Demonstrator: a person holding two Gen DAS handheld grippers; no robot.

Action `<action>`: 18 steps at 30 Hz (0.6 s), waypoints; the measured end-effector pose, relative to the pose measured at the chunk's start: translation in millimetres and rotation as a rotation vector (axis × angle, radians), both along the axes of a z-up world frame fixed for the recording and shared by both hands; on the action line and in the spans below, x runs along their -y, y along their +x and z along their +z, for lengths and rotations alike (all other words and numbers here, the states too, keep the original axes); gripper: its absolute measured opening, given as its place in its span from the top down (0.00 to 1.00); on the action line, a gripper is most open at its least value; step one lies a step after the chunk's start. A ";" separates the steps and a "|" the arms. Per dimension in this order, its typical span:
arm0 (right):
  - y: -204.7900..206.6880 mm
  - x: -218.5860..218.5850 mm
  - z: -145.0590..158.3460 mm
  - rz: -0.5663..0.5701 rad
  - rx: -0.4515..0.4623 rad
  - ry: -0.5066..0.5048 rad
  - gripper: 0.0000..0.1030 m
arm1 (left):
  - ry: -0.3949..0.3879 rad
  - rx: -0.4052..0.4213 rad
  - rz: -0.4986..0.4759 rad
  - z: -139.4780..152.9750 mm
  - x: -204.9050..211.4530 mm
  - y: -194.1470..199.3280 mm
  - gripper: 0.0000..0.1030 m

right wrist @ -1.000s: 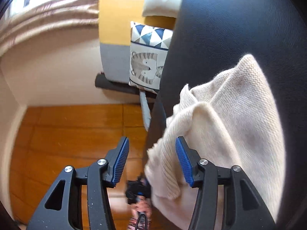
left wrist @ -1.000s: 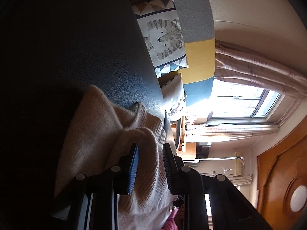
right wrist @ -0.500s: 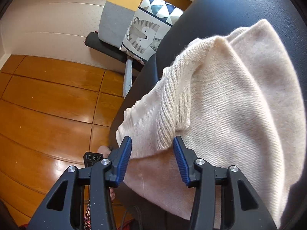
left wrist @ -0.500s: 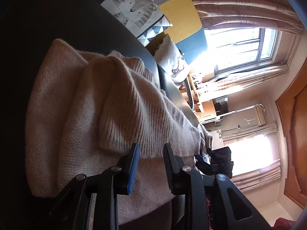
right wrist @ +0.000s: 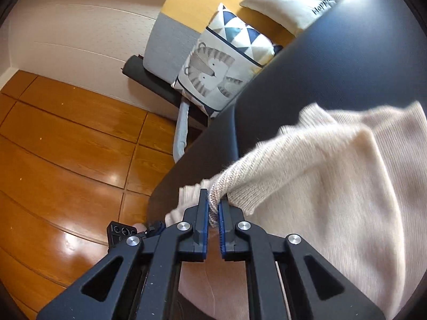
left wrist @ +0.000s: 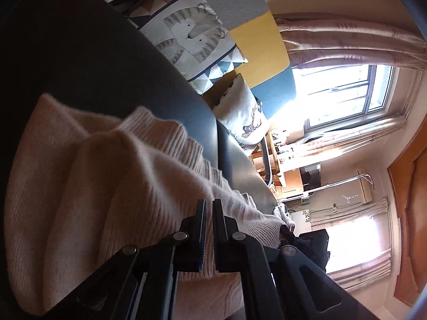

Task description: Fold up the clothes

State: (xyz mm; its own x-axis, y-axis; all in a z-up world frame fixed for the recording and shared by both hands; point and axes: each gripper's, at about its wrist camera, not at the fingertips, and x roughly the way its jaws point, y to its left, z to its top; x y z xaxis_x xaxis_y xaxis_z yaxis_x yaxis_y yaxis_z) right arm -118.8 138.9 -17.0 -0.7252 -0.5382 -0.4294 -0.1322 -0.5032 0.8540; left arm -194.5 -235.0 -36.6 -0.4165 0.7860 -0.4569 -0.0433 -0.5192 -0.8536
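Because my right gripper (right wrist: pixel 213 208) pinches only a thin ribbed edge of the cream sweater (right wrist: pixel 333 176), I judge the knit could slide out if I pull hard, and the loose weave may stretch or drag the bundle off the dark table (right wrist: pixel 347 61) toward the wooden floor (right wrist: pixel 66 144). My left gripper (left wrist: pixel 209 204) has its fingers nearly together over the sweater's upper layer, though I cannot tell if cloth sits between them. Bunched in rumpled layers, the sweater lies at the table's near edge, partly lifted
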 end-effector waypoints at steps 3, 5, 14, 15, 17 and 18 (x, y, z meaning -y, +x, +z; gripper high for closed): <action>-24.2 -10.0 2.9 -0.033 0.005 -0.015 0.94 | 0.024 -0.021 -0.018 12.7 -6.3 -13.7 0.99; -41.3 -13.4 1.1 -0.038 0.018 0.011 0.94 | 0.051 -0.045 -0.081 19.7 -19.6 -11.4 0.95; -67.3 -24.1 -20.7 -0.110 0.120 0.061 0.63 | -0.095 -0.076 -0.339 10.0 -84.4 23.6 0.85; -60.6 -27.1 -17.0 -0.130 0.103 0.064 0.61 | -0.122 -0.083 -0.336 10.6 -85.9 22.5 0.86; -47.1 -29.1 -8.0 -0.136 0.076 0.105 0.60 | -0.176 -0.097 -0.331 12.0 -88.8 20.5 0.86; -40.3 -29.7 -3.4 -0.135 0.063 0.130 0.59 | -0.203 -0.104 -0.329 12.6 -90.3 19.5 0.86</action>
State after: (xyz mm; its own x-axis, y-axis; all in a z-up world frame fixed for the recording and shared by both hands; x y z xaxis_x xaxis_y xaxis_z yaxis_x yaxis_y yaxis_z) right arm -159.1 168.6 -20.4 -0.7567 -0.3749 -0.5356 -0.2573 -0.5824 0.7711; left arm -175.0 -144.7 -23.9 -0.2102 0.7830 -0.5854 -0.3160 -0.6210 -0.7173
